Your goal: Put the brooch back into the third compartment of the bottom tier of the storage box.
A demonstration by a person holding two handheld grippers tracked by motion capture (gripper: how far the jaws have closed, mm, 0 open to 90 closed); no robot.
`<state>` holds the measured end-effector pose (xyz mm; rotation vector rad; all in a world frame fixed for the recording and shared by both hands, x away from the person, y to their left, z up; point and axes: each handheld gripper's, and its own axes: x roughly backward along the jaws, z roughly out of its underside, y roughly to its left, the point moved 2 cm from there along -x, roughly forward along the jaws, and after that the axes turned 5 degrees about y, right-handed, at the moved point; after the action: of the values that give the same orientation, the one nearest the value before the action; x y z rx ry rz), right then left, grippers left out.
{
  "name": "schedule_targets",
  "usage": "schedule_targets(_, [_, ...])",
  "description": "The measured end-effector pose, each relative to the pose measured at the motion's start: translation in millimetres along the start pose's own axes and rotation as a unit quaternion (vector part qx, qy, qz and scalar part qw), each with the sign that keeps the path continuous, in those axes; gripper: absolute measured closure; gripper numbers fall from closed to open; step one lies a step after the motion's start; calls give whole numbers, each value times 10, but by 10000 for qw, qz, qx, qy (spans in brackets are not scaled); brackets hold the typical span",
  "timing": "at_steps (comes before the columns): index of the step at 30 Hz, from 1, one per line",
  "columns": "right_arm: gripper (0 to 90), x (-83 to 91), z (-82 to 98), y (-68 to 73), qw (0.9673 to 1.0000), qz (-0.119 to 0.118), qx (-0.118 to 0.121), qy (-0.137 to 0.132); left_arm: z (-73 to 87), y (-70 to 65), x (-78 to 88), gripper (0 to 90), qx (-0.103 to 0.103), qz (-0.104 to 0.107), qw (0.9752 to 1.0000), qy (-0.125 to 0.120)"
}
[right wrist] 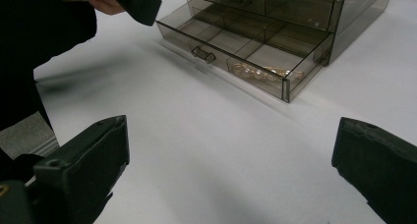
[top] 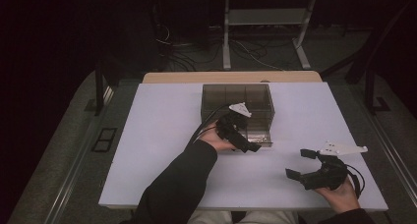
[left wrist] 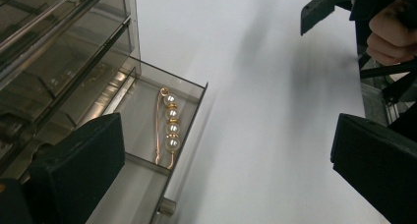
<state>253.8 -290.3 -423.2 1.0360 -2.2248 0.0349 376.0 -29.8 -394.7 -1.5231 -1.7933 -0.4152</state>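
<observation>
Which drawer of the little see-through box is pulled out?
The bottom drawer of the smoky clear drawer box. It sticks out over the white table, holding a gold pearl pin; the drawers above stay shut.

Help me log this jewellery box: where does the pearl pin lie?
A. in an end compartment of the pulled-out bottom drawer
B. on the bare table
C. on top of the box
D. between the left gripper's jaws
A: the pearl pin lies flat inside the open drawer, clear of the open left gripper.
</observation>
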Motion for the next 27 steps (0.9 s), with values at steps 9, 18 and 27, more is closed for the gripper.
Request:
schedule_targets(9, [3, -1, 1, 0, 10000, 3, -1, 9, 105, -46, 143, 0, 53, -98, 9999, -123])
schedule_targets(18, [4, -4, 1, -2, 10000, 11, -3, 7, 272, -88, 311, 0, 99, -213, 9994, -271])
schedule_targets(27, [4, -10, 1, -1, 10000, 7, -6, 36, 489, -100, 476, 0, 241, -351, 9982, -423])
